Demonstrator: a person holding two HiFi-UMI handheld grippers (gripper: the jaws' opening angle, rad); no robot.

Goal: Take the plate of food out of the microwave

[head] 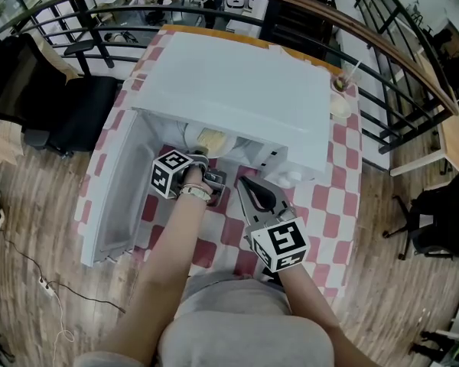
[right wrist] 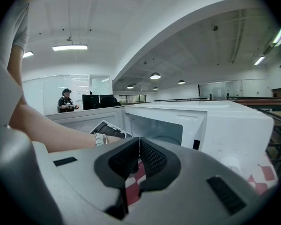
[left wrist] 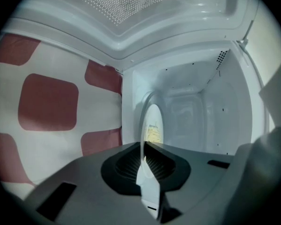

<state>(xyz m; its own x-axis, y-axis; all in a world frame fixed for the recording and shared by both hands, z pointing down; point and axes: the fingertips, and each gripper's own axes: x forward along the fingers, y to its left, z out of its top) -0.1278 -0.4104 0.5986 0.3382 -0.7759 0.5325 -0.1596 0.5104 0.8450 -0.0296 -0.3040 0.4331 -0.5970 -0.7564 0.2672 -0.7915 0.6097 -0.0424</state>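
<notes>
At the bottom centre of the head view, nearest the person, the right gripper [right wrist: 139, 142] hovers over the red-and-white checked tablecloth [head: 321, 205] in front of the microwave [head: 245, 90]. Its jaws are pressed together with nothing between them. Just beyond it, toward the left, the left gripper [head: 200, 159] reaches into the oven's open cavity, and its jaws are clamped on the near rim of the plate [left wrist: 149, 191]. The plate sits inside the cavity with pale yellow food [head: 211, 138] on it. The microwave door [head: 118, 182] hangs open toward the left of the frame. A dark curved railing [head: 398, 52] runs behind the table.
</notes>
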